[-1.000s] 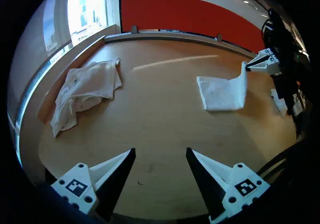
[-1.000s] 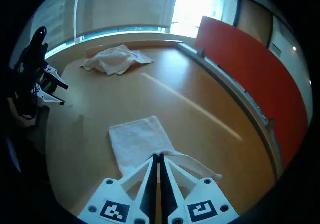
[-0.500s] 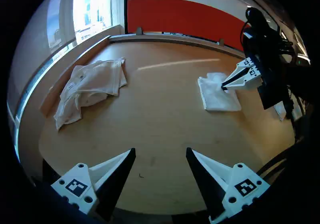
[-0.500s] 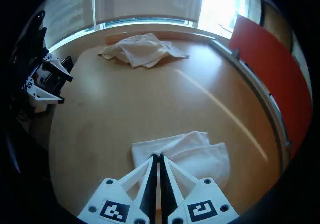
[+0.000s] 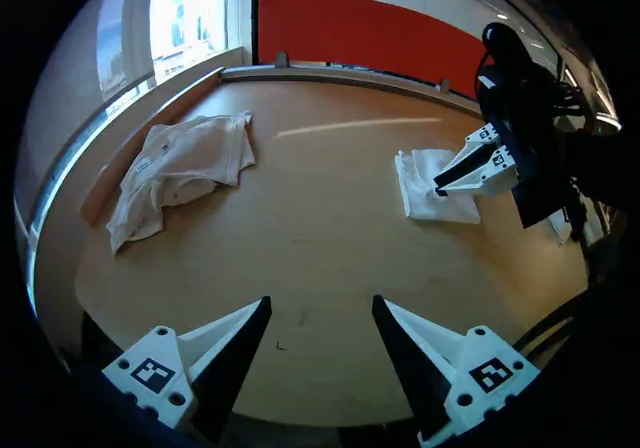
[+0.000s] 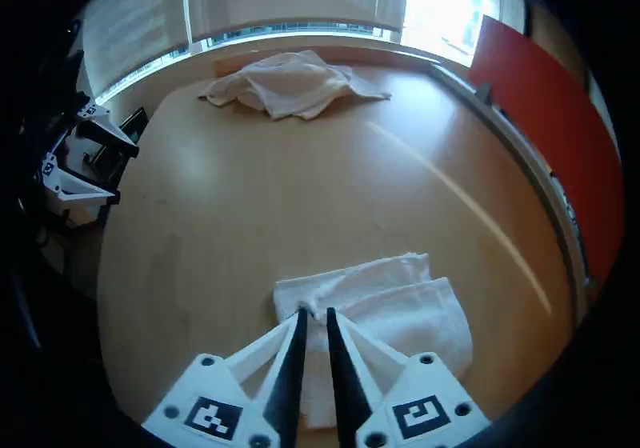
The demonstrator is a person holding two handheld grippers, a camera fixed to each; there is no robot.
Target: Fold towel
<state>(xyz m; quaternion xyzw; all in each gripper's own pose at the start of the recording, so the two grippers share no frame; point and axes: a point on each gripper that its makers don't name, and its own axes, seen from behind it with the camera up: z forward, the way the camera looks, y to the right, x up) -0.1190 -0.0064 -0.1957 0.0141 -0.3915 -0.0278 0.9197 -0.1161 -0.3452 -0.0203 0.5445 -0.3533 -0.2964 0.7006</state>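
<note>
On the pale wooden table (image 5: 320,232), which is edged at the far side by a red panel (image 5: 376,36), a crumpled white cloth (image 5: 184,168) lies near the window side. It is well apart from the folded white towel (image 5: 428,188).

In the right gripper view the towel (image 6: 392,312) lies directly ahead of the right gripper (image 6: 314,314), doubled over with its layers slightly offset. The fingers stand a narrow slit apart, and their tips touch the towel's bunched near corner. Whether any cloth sits in the slit cannot be told.

In the left gripper view that same right gripper (image 5: 438,190) comes in low from the right with its tips on the towel.

The left gripper (image 5: 320,304) is spread wide over bare wood, holding nothing, well apart from the towel.

Each finger mount carries a black-and-white square marker, with no readable writing. A small tag on the crumpled cloth is too small to read.
</note>
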